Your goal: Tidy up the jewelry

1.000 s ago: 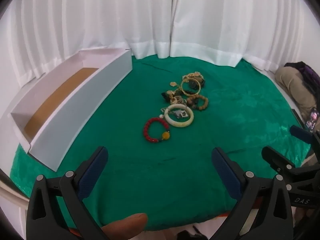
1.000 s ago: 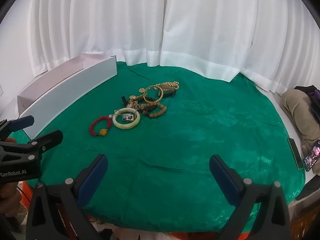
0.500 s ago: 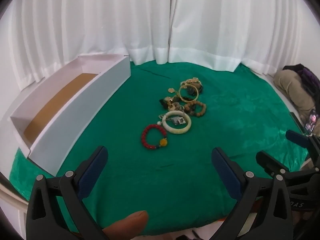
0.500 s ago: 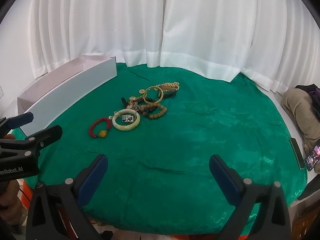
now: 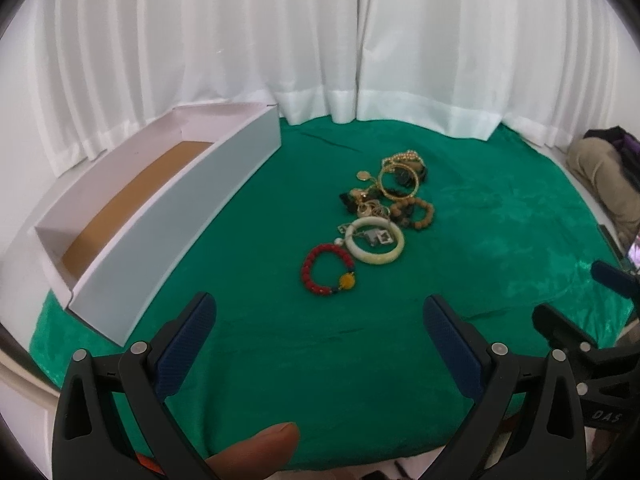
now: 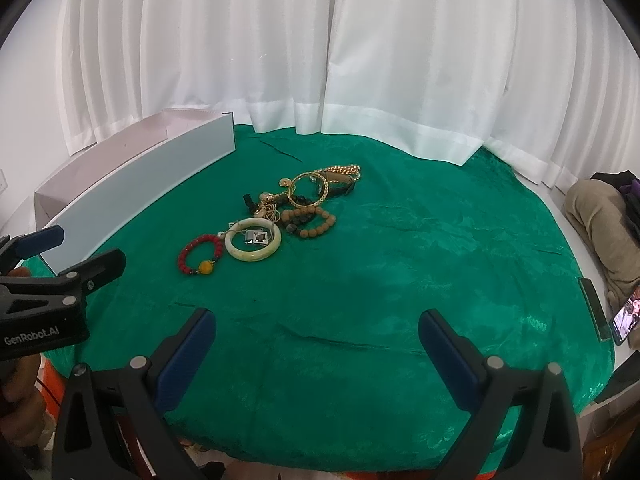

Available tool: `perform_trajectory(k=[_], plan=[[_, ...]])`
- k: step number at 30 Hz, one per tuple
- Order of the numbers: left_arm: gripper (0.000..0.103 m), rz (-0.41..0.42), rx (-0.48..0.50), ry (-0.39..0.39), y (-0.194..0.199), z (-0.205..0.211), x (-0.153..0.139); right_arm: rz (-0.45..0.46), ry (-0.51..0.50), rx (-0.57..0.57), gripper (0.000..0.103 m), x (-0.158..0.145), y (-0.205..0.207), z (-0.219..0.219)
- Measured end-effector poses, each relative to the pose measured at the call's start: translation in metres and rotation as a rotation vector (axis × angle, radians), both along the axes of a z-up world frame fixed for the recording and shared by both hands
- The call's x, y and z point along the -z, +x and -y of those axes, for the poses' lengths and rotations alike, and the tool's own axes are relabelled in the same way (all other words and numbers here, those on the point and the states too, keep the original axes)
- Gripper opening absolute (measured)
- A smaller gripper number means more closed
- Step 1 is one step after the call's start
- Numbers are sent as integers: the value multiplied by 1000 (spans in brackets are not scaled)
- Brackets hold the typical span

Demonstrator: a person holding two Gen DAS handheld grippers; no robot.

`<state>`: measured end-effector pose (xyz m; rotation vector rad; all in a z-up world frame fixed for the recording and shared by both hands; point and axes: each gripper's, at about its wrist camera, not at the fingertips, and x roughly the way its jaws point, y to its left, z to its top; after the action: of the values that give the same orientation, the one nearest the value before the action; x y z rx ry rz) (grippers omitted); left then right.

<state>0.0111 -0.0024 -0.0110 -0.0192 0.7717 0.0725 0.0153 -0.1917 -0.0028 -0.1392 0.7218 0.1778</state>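
Jewelry sits in a loose line down the middle of the green-covered bench (image 6: 420, 264): red bead bracelet (image 5: 328, 268) nearest, pale bangle (image 5: 374, 240) touching it, then a wooden bead bracelet (image 5: 416, 214) and a tangle of gold pieces (image 5: 400, 178) furthest back. White box (image 5: 160, 220) runs along the left edge, brown floor inside, well apart from the pile. Lots of bare cloth on the right side and in front, all the way to the rounded near edge. Left tool (image 5: 316, 344) hangs over the near edge, spread wide with nothing between its pads. Right tool (image 6: 316, 348) is the same, gaping over bare cloth. White curtain (image 6: 320, 48) closes off the back.
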Motion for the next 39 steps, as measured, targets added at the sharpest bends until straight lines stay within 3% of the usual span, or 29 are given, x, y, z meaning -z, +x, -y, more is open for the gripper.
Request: perform_trajectory(k=[7, 32, 39], plan=[[103, -25, 43, -13, -3, 4, 2, 2, -2, -4, 103, 0, 0, 1], [103, -70, 27, -40, 0, -3, 6, 5, -10, -8, 103, 2, -3, 0], [103, -50, 34, -33, -1, -2, 4, 5, -12, -10, 103, 0, -2, -1]])
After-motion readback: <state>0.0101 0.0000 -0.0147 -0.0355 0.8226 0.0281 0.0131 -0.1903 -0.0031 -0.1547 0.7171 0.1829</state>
